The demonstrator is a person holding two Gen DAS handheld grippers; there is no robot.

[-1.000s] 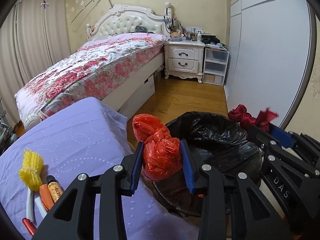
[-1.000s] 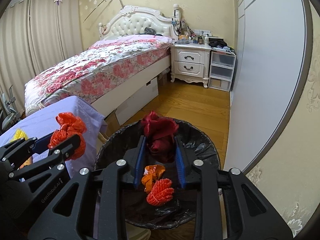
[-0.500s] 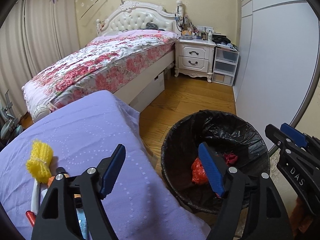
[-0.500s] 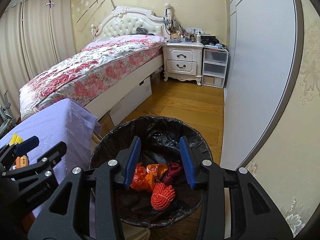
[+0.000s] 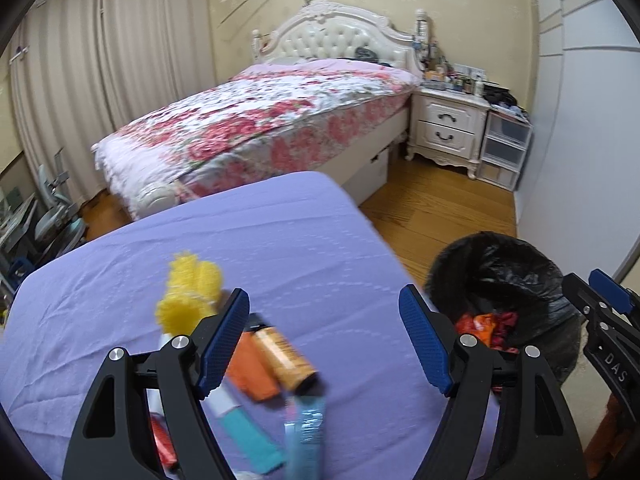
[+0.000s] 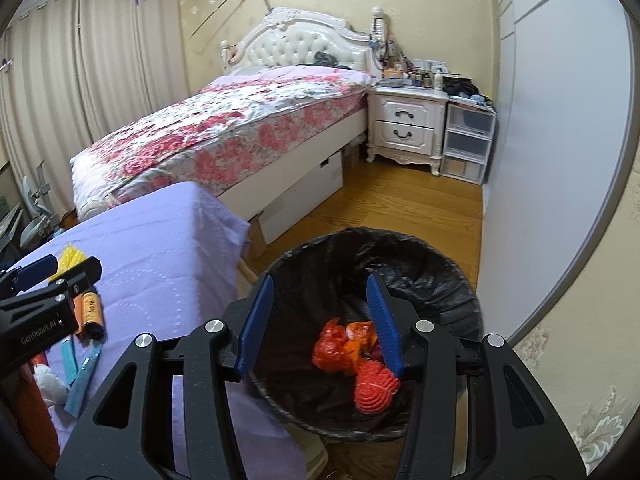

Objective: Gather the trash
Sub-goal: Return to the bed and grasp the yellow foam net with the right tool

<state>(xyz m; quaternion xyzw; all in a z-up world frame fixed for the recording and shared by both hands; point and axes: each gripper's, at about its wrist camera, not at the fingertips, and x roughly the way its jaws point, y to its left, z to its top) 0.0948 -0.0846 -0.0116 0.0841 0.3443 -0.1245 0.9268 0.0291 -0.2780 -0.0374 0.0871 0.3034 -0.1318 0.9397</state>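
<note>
My left gripper (image 5: 322,300) stands wide open with nothing between its fingers, above the purple-covered table (image 5: 280,240). Just under it lie a yellow net (image 5: 188,292), an orange bottle (image 5: 284,354), an orange packet (image 5: 250,374) and teal wrappers (image 5: 248,428). The black-lined trash bin (image 6: 440,264) stands on the floor to the table's right. My right gripper (image 6: 320,284) hangs over the bin, its jaws opening and empty. Inside the bin lie a red plastic bag (image 6: 332,348), an orange net ball (image 6: 376,388) and a dark red scrap, half hidden.
A bed with a floral cover (image 6: 240,128) fills the room behind the table. A white nightstand (image 6: 408,124) and plastic drawers (image 6: 468,140) stand at the far wall. A grey wardrobe door (image 6: 560,140) runs close along the bin's right side. Wooden floor (image 6: 400,208) lies between.
The left gripper let the red bag fall into the bin, opened wide and swung left over the table. The right gripper released the dark red scrap into the bin and opened.
</note>
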